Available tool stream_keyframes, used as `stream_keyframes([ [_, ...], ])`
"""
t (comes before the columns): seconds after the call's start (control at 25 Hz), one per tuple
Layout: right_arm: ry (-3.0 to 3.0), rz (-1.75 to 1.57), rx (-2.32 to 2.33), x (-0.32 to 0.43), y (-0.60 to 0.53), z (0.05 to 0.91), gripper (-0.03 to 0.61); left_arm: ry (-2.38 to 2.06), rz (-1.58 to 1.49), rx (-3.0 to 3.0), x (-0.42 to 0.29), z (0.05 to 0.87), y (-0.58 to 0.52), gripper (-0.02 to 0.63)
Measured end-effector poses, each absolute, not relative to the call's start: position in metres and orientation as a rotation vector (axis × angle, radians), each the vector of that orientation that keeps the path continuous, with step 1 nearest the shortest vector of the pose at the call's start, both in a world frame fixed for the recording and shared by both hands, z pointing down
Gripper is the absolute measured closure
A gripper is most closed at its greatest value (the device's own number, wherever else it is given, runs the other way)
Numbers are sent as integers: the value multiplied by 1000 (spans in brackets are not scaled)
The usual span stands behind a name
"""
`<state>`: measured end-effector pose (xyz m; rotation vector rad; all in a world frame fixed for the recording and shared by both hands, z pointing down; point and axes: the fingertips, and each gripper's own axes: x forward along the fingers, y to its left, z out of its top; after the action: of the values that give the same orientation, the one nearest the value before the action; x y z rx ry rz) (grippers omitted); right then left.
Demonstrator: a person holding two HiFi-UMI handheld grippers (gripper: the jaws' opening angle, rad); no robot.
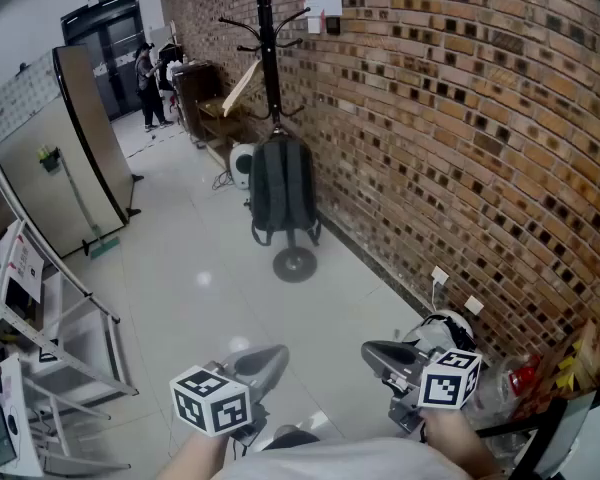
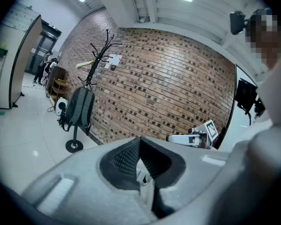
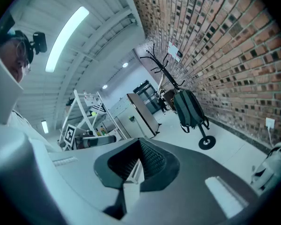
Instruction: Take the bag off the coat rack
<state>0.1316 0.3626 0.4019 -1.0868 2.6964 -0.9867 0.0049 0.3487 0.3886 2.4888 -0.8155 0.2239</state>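
Note:
A dark grey backpack (image 1: 282, 185) hangs on a black coat rack (image 1: 269, 43) that stands by the brick wall on a round base (image 1: 295, 264). The same backpack (image 2: 78, 108) shows far off in the left gripper view, and as a greenish backpack (image 3: 189, 108) in the right gripper view. My left gripper (image 1: 272, 359) and right gripper (image 1: 372, 350) are low in the head view, well short of the rack. Both are shut with nothing between the jaws. The left gripper (image 2: 139, 142) and the right gripper (image 3: 140, 142) each point toward the rack.
A brick wall (image 1: 460, 118) runs along the right. A metal shelf frame (image 1: 70, 338) stands at the left, with a tall grey cabinet (image 1: 65, 158) behind it. A white appliance (image 1: 242, 163) and wooden furniture (image 1: 205, 98) sit behind the rack. A person (image 1: 150, 88) stands far back by the door.

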Motion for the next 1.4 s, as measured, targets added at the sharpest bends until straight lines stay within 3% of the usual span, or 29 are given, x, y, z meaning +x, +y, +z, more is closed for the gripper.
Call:
stream_keyframes([
  [0.2, 2502, -1117, -938, 143, 349, 395, 580, -817, 245, 2451, 0, 407, 342, 614],
  [0.56, 2447, -1341, -1019, 138, 344, 465, 581, -810, 288, 2267, -11, 470, 330, 612],
  [1.0, 2559, -973, -1070, 158, 292, 370, 581, -884, 121, 2483, -28, 367, 267, 613],
  [1.4, 2700, -1027, -1354, 145, 219, 435, 580, -889, 52, 2330, -61, 423, 203, 612],
])
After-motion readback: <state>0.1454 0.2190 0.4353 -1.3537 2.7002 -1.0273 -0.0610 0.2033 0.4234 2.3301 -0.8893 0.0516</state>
